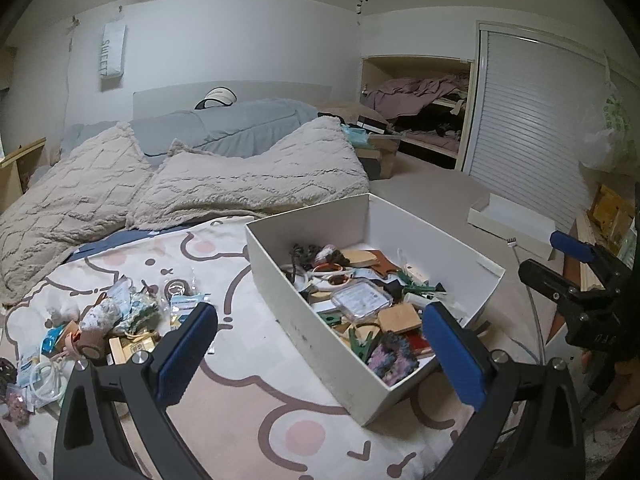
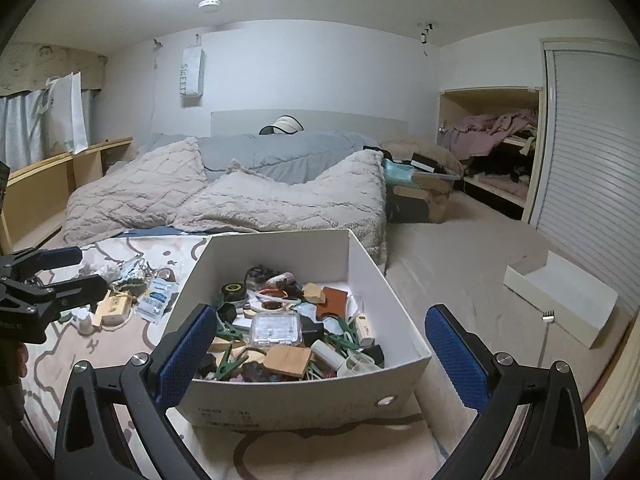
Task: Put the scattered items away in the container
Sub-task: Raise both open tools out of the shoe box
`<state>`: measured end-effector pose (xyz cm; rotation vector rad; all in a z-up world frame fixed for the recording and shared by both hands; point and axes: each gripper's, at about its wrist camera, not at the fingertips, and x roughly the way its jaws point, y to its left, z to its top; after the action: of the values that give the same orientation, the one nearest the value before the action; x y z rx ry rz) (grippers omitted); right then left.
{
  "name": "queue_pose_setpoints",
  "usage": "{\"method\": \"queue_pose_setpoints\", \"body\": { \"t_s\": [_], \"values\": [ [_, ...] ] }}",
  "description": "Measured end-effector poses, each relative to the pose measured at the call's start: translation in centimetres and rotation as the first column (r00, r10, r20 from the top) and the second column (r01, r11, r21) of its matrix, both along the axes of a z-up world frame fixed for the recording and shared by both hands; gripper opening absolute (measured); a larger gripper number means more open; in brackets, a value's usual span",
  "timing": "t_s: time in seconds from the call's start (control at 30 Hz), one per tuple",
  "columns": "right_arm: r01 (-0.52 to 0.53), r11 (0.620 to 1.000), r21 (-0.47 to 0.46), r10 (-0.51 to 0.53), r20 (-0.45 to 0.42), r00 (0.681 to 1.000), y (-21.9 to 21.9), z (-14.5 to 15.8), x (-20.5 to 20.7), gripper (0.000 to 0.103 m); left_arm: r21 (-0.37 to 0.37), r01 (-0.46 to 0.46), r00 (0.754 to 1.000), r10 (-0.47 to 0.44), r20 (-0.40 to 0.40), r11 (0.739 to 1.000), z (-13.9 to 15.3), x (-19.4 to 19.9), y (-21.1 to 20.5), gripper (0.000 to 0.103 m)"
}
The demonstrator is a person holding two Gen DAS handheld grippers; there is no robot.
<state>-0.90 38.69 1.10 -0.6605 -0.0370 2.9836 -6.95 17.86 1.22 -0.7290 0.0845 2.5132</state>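
Two grippers: left gripper [image 1: 320,354] and right gripper [image 2: 320,354], both spread wide, nothing between the blue pads.
Landmark: white cardboard box [image 1: 320,336], open-topped, on the cartoon-print blanket [image 1: 248,420], already well filled with clips, wood blocks and a clear plastic case [image 1: 362,298].
Left of the box: remaining clutter pile [image 1: 116,320] on the blanket, apart from the box wall; packets, fabric scraps, a ring of clear tubing [image 1: 44,380].
Over the box: right gripper, above its near wall.
Beside the box: left gripper, astride its long wall, pile to its left.
Handling, judged: small, light; packets slick and crinkly, fabric limp, wood stiff.
Hold, judged: pinch packets by an edge, fabric by a bunched fold, blocks across flat faces.
Risk: tangled pieces dragging neighbours along.
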Motion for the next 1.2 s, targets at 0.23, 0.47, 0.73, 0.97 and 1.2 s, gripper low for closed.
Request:
{"method": "queue_pose_setpoints", "body": {
  "t_s": [0.23, 0.47, 0.73, 0.97, 1.2],
  "values": [
    [0.003, 1.000, 0.006, -0.004, 0.015, 1.000, -0.5, -0.9, 0.4, 0.103, 0.001, -0.010, 1.000, 0.010, -0.004, 1.000, -0.4, 0.3, -0.9, 0.103],
    [-0.001, 1.000, -0.007, 0.001, 0.016, 1.000, -0.8, -1.2, 0.5, 0.103, 0.003, -0.024, 1.000, 0.024, 0.002, 1.000, -0.9, 0.5, -2.1, 0.103],
    [-0.023, 1.000, -0.014, 0.023, 0.016, 1.000, -2.4, -1.3, 0.0, 0.103, 0.028, -0.075, 0.997, 0.075, 0.004, 0.997, -1.1, 0.3, -5.1, 0.103],
    [-0.077, 0.997, -0.009, 0.077, 0.008, 0.997, -5.3, -1.1, -0.9, 0.103, 0.045, -0.148, 0.989, 0.148, 0.004, 0.988, -1.1, -0.2, -8.9, 0.103],
    [-0.144, 0.989, -0.019, 0.144, 0.000, 0.990, -8.9, -0.7, -2.4, 0.103, 0.059, -0.236, 0.971, 0.237, -0.012, 0.970, -1.2, -0.6, -13.3, 0.103]
  ]
}}
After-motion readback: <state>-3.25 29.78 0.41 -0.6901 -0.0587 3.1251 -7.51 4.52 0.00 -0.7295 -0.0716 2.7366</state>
